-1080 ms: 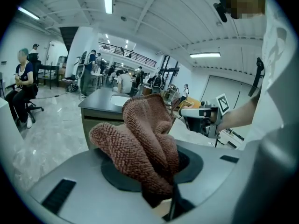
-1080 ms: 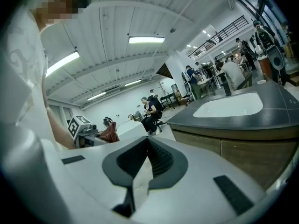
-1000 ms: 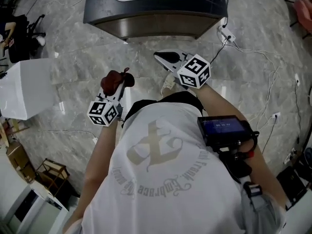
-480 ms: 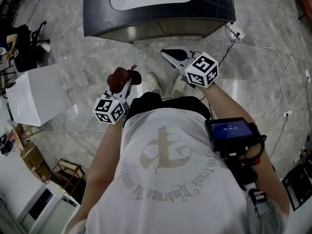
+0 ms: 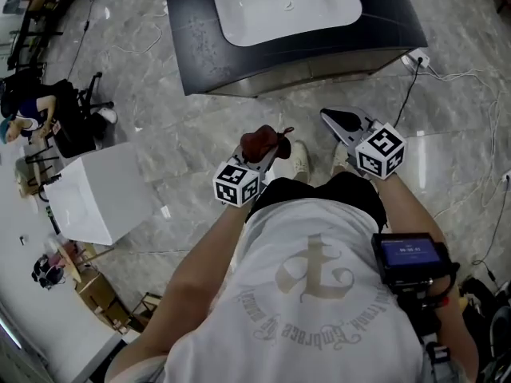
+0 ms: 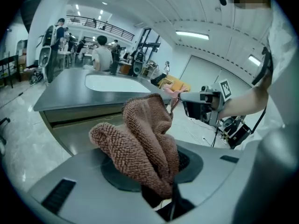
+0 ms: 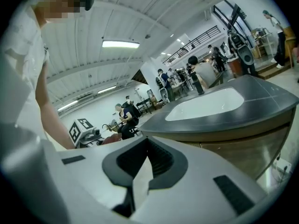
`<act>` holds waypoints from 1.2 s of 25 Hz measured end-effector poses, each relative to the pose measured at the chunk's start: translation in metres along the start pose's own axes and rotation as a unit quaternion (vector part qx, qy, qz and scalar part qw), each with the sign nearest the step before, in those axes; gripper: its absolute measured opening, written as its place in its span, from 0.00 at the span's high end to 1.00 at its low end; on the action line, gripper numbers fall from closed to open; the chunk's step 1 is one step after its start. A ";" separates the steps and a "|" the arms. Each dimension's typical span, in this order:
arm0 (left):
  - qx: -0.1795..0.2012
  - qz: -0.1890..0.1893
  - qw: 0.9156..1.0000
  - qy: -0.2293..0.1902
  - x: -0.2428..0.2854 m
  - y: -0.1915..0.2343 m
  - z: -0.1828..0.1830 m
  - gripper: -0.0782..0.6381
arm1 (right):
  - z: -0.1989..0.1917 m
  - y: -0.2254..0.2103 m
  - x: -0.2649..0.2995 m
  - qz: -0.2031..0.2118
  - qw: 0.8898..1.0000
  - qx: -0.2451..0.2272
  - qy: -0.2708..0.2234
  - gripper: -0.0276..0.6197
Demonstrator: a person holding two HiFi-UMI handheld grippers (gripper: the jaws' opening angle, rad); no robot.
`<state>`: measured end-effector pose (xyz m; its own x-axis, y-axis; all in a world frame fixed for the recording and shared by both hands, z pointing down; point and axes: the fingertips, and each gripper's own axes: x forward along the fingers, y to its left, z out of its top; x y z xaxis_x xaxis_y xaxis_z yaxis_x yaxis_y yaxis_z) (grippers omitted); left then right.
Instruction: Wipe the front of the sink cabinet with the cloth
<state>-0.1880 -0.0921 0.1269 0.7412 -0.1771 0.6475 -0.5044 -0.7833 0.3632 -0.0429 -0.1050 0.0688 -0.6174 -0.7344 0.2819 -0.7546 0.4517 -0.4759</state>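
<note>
One brown cloth (image 6: 140, 141) sits pinched in the left claw (image 6: 169, 192), bunched forward, probably as a wiping pad; the single sink cabinet (image 5: 295, 74), upper centre of the head view, stands apart, front not yet reached; the right claw (image 7: 133, 185), second of two, is closed on nothing

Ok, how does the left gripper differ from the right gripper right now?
The left gripper has its jaws shut on a bunched reddish-brown terry cloth; the right gripper has its jaws shut on nothing. The right gripper is held slightly nearer the dark-topped sink cabinet than the left gripper. Both have their jaws shut, and neither touches the cabinet.
</note>
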 end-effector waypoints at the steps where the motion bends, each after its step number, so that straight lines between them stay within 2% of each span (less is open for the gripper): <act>1: 0.000 -0.009 1.000 0.006 0.005 0.005 -0.004 0.73 | -0.005 -0.001 0.003 -0.011 1.000 0.005 -0.003 0.94; 9: -0.006 -0.058 0.997 0.045 0.053 0.028 -0.033 0.73 | -0.045 -0.021 0.012 -0.086 0.994 0.044 -0.043 0.94; 14: 0.010 -0.086 0.995 0.043 0.092 0.030 -0.029 0.73 | -0.068 -0.047 0.010 -0.131 0.988 0.051 -0.060 0.94; 18: 0.006 -0.114 0.993 0.029 0.119 0.027 -0.028 0.73 | -0.091 -0.058 0.012 -0.148 0.984 0.067 -0.081 0.94; 25: -0.017 -0.103 0.994 0.032 0.158 0.030 -0.031 0.73 | -0.122 -0.070 0.003 -0.169 0.976 0.097 -0.094 0.94; 27: -0.023 -0.093 0.995 0.033 0.168 0.034 -0.028 0.73 | -0.127 -0.068 0.002 -0.168 0.976 0.103 -0.097 0.94; 30: -0.041 -0.072 0.996 0.022 0.198 0.049 -0.025 0.73 | -0.156 -0.075 0.013 -0.163 0.975 0.115 -0.097 0.94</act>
<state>-0.0769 -0.1509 0.2897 0.7896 -0.0382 0.6125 -0.4297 -0.7469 0.5074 -0.0291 -0.0696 0.2387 -0.2836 -0.9117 0.2974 -0.8204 0.0701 -0.5675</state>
